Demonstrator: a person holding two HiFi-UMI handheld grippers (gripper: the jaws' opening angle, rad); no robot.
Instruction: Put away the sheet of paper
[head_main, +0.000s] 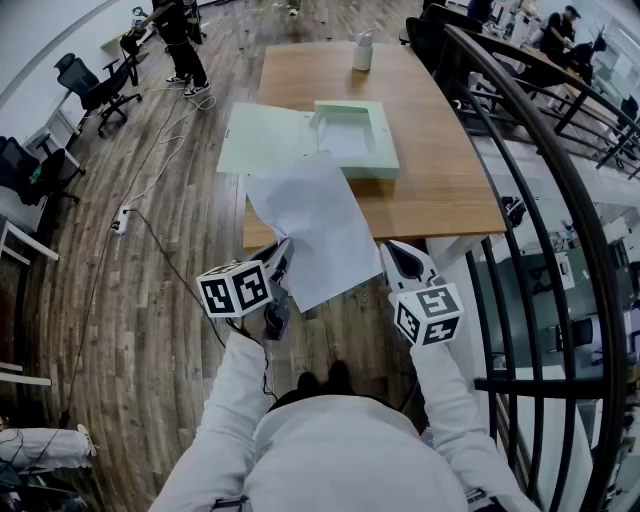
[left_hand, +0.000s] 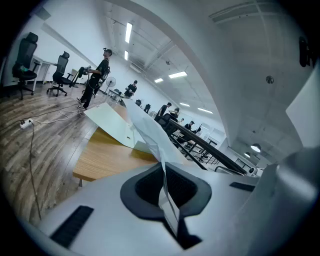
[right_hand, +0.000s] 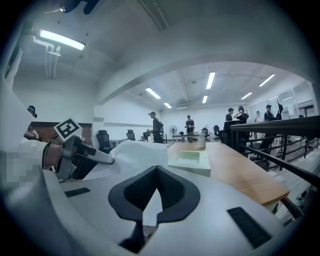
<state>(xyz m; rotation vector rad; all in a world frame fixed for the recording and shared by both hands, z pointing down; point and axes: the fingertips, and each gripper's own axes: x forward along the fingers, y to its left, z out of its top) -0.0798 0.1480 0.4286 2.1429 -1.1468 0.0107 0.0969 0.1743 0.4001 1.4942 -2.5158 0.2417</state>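
Left claw (head_main: 281, 257): closed on the near-left corner of the sheet of paper (head_main: 314, 215). In the left gripper view the sheet is seen edge-on, pinched between the jaws.

Right claw (head_main: 396, 256): jaws drawn together. In the right gripper view a white corner of the sheet sits in the notch between them, so a pinch on the near-right edge is judged.

Sheet position: held at centre frame of the head view. Its lower end hangs off the worktop (head_main: 435, 190) above the floor. Its upper end lies over the worktop's near edge, just below the open green box (head_main: 388, 150).

Orientation: the long axis runs from lower right to upper left of the head view, slightly skewed to the box. The free short edge points at the box.

Step judged: carrying the sheet to the box; it is not yet put away.

Next move: the sheet would need squaring to the box's opening, carrying forward over the rim and lowering flat onto the paper already inside. Both claws would need to move together so the sheet is not creased.
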